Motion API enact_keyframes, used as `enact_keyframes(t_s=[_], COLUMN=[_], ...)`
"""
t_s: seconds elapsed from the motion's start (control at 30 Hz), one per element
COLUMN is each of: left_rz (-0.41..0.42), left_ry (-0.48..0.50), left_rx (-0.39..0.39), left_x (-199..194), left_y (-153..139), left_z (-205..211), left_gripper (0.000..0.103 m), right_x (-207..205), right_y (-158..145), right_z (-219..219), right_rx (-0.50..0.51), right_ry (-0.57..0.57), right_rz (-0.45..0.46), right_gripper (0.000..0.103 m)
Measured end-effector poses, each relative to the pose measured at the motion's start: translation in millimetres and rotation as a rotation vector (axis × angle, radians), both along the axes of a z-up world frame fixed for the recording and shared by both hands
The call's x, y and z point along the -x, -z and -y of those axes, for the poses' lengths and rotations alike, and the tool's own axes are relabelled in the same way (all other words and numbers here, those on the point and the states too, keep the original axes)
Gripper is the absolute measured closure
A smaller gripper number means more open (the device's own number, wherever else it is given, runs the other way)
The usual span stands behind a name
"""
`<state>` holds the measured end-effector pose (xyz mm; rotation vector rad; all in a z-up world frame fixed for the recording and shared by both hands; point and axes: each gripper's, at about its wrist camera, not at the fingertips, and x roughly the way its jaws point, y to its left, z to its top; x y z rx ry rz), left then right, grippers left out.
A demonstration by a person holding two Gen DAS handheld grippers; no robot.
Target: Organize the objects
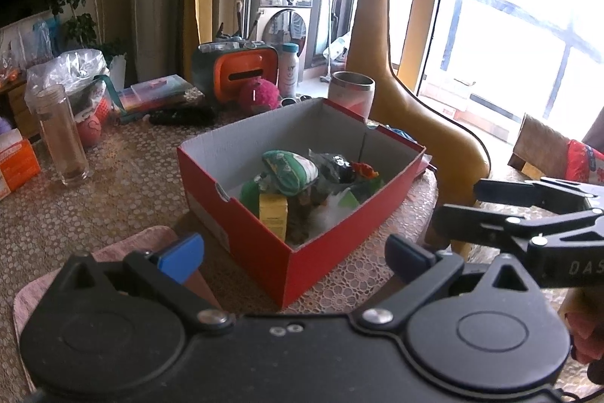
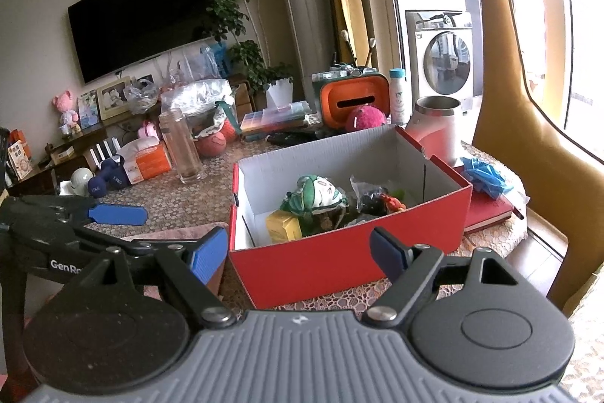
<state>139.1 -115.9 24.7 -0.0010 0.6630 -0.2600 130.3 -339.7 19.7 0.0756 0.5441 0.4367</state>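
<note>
Both tongs, left and right, gape empty before the red box of toys at frame centre on the bench.

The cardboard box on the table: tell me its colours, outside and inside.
The box is red outside, plain white inside; the right wrist view shows it best.

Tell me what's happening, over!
Left gripper open, empty. Right gripper open, empty. Red box on table, toys inside. Nothing blocking it.
</note>
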Motion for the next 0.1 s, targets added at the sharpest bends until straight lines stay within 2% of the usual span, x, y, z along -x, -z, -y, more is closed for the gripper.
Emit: enact_keyframes(t_s=[0.1], left_rz=[0.000], left_ry=[-0.003], left_rx=[0.000], left_x=[0.4], left_y=[-0.9], left_z=[-2.9], left_gripper=[0.001], right_x=[-0.3], right_y=[-0.3], right_z=[-0.3], right_rx=[-0.001], right_ry=[-0.002], right_rz=[0.000], right_gripper=[0.020])
